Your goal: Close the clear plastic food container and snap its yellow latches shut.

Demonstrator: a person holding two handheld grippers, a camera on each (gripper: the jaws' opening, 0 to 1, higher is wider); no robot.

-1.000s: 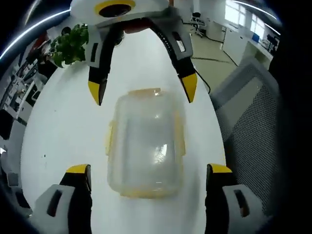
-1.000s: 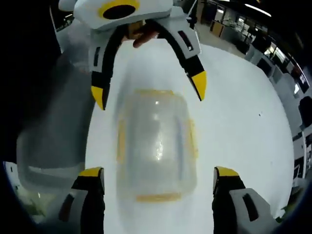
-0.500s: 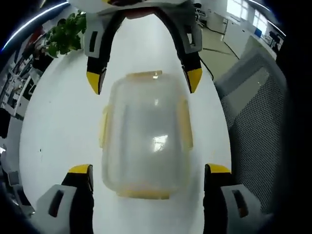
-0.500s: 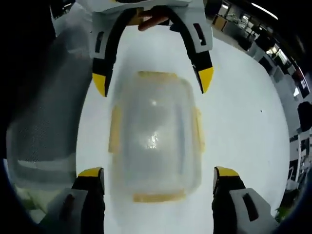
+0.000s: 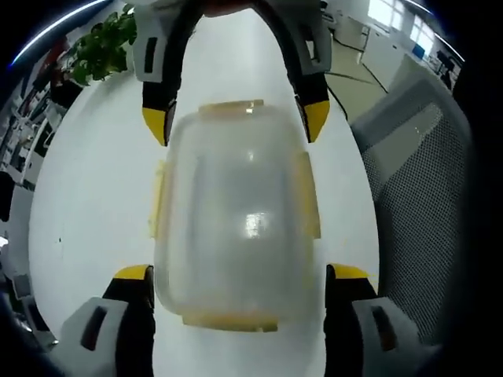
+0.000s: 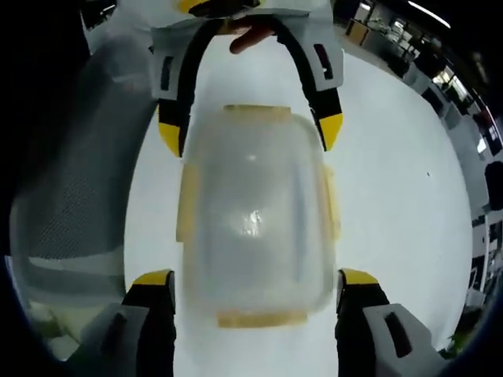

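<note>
Container (image 5: 236, 228) lies on the white table (image 5: 86, 196), lid on, between our two tongs, its long axis running 12 to 6 in both views. Our left tongs (image 5: 236, 271) straddle its 6 o'clock end, jaws wide; the right tongs (image 6: 255, 275) straddle the opposite end, equally wide. Both seem equally near; yellow latches (image 5: 229, 322) line every edge.
</note>
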